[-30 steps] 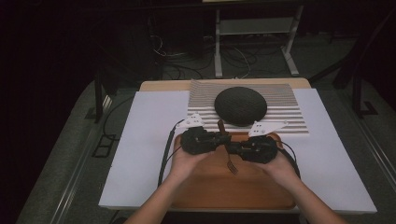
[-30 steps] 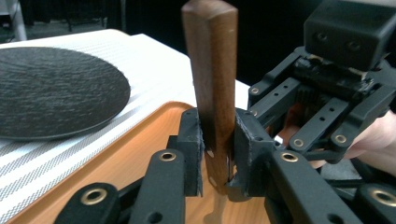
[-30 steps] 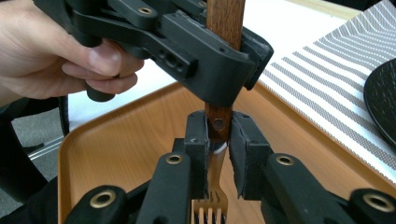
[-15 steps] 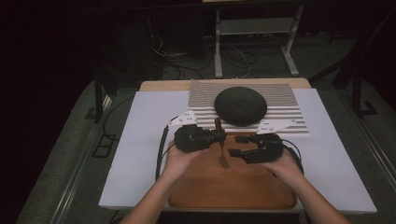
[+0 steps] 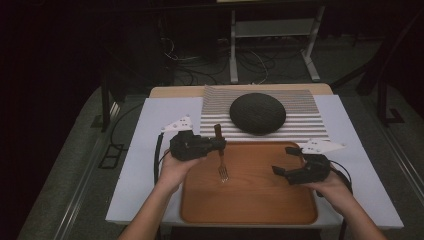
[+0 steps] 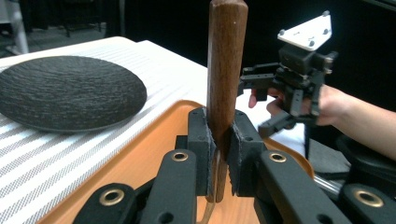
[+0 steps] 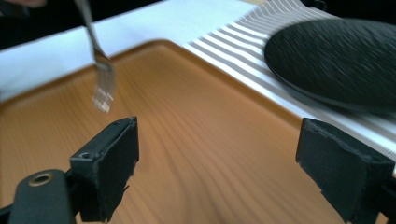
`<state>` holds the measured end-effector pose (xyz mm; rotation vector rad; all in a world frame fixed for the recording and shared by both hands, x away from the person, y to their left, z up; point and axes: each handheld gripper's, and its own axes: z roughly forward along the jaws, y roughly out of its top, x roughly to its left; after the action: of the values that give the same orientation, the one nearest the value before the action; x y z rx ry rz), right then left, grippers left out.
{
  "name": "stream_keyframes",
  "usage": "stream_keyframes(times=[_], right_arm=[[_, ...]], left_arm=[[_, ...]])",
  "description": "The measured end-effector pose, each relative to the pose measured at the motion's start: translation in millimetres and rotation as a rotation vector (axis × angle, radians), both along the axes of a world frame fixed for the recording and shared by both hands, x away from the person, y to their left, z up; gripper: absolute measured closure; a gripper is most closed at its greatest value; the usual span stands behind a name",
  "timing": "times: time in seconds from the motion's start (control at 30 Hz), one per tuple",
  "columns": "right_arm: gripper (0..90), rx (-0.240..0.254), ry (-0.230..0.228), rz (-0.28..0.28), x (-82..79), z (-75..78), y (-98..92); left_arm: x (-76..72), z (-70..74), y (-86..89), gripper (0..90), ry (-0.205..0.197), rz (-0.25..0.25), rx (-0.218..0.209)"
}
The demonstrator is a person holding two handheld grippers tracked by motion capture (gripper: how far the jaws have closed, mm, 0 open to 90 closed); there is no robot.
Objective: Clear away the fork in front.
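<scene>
Fingers of left gripper pinch wooden-handled metal fork, tines down over brown wooden tray. Right gripper now away at tray's right; earlier both met at fork. I think handover done.

Left gripper view: pads squeeze handle.

Right gripper view: jaws just opened wide, nothing between. Fork tines hang beyond, near round black plate.

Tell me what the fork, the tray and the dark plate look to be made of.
Fork: dark brown handle with grain, likely wood; shiny grey neck and tines, likely steel. Tray: orange-brown with a printed-looking grain, smooth satin sheen; wood or laminate, hard to say. Plate: matte black, rough pitted surface, probably stoneware or slate-look ceramic.
</scene>
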<state>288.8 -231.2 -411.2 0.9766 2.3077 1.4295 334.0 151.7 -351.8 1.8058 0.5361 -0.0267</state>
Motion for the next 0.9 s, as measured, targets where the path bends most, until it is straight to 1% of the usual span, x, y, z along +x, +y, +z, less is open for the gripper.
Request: stream_keyframes(times=[0.07,0.1,0.17,0.27,0.3,0.33,0.37,0.4,0.47,0.57,0.6,0.67,0.7,0.73,0.83,0.9], right_arm=[[12.0,-0.017,0.002,-0.024,-4.4,-4.8,-9.2],[11.2,-0.021,0.005,-0.035,-6.5,-7.3,-13.6],[10.2,-0.015,0.015,-0.051,-10.6,-11.9,-21.4],[8.2,-0.019,0.016,-0.065,-15.9,-18.2,-30.1],[7.8,-0.027,0.017,-0.067,-17.5,-20.0,-32.2],[7.8,-0.027,0.017,-0.067,-17.5,-20.0,-32.2],[7.3,-0.037,0.018,-0.072,-19.8,-22.9,-35.8],[7.3,-0.037,0.018,-0.072,-19.8,-22.9,-35.8],[6.9,-0.04,0.021,-0.078,-22.3,-25.7,-39.7],[6.9,-0.038,0.021,-0.084,-21.0,-26.0,-39.8],[6.7,-0.038,0.022,-0.082,-20.7,-26.3,-39.4],[6.4,-0.046,0.025,-0.08,-20.2,-27.3,-38.5],[6.3,-0.049,0.025,-0.078,-20.0,-27.7,-38.1],[6.3,-0.051,0.026,-0.077,-19.8,-27.9,-37.7],[6.3,-0.049,0.023,-0.08,-19.4,-27.4,-37.6],[6.3,-0.047,0.022,-0.083,-19.2,-26.9,-37.6]], left_arm=[[-0.8,0.1,3.2,80.5,-0.003,-0.003,0.003],[-2.1,-0.1,10.3,80.5,0.002,-0.007,0.009],[-3.5,-0.4,17.8,80.4,0.003,-0.004,0.014],[-3.8,-0.5,29.6,80.3,0.016,0.004,0.006],[-4.3,-0.2,33.3,80.3,0.02,0.006,0.004],[-4.3,-0.2,33.3,80.3,0.02,0.006,0.004],[-5.9,0.9,39.7,80.3,0.031,0.01,0.007],[-5.9,0.9,39.7,80.3,0.031,0.01,0.007],[-10.2,2.6,48.0,80.2,0.041,0.013,0.004],[-15.9,1.8,55.6,80.2,0.066,0.007,-0.005],[-17.9,0.4,57.4,80.2,0.076,0.002,-0.002],[-20.1,-1.4,58.7,80.1,0.083,-0.001,0.004],[-23.5,-5.6,60.2,80.1,0.1,-0.015,0.013],[-24.9,-8.1,60.5,80.0,0.111,-0.019,0.013],[-25.6,-15.9,59.2,79.9,0.137,-0.031,0.018],[-23.9,-19.1,56.7,79.7,0.139,-0.031,0.041]])
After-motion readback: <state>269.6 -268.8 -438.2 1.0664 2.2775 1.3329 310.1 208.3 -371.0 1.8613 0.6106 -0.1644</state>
